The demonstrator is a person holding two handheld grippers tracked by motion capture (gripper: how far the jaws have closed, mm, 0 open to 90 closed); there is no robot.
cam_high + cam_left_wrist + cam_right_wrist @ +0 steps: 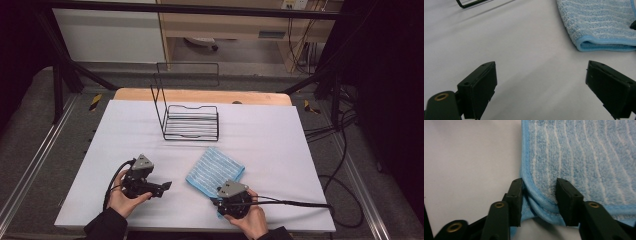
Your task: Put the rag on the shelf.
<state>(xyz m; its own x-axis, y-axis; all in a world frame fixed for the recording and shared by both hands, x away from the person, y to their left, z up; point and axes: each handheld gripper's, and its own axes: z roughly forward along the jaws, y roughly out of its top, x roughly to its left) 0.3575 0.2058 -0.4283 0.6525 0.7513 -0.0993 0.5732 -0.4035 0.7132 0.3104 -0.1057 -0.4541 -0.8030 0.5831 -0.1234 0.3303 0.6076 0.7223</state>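
Note:
A folded blue striped cloth [215,172] lies on the white table cover [280,150], near the front and a little right of centre. My right gripper [219,200] is at the cloth's near corner. In the right gripper view its jaws [540,187] straddle the layered corner of the cloth [579,152], one jaw at the hem and one resting on top, with a gap still between pads and fabric. My left gripper [165,187] is held to the left of the cloth, just above the table. Its jaws [541,75] stand wide apart with nothing between them, and the cloth [599,22] lies ahead to the right.
A black wire rack [190,122] with a tall back frame stands at the table's far middle; its corner [471,3] shows in the left gripper view. The right gripper's cable [300,204] trails off to the right across the front edge.

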